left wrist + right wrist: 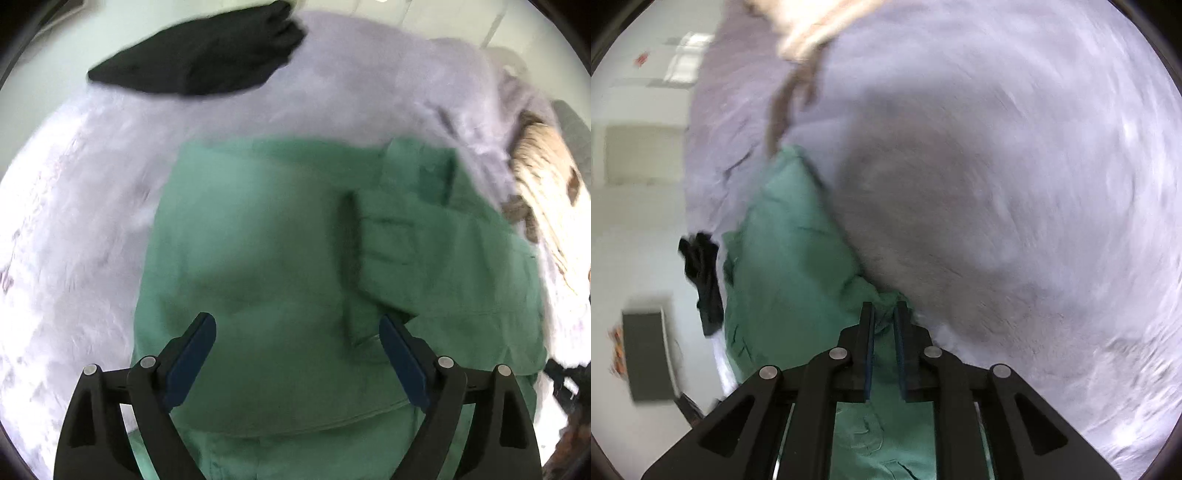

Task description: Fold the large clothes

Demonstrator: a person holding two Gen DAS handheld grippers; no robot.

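A green shirt [258,240] lies spread on a pale lavender sheet [74,203], with one sleeve [399,240] folded across its body. My left gripper [295,319] hovers over the shirt with its jaws wide apart and nothing between the pads. In the right wrist view the same green shirt [790,240] runs up the left side of the sheet [1015,166]. My right gripper [884,306] is nearly closed, and a bunched edge of the green fabric is pinched between its pads.
A black garment [199,62] lies at the far edge of the sheet and shows again as a black garment [703,280] beside the shirt. A cream and brown patterned cloth [543,192] lies to the right. A dark box [646,354] stands on the floor.
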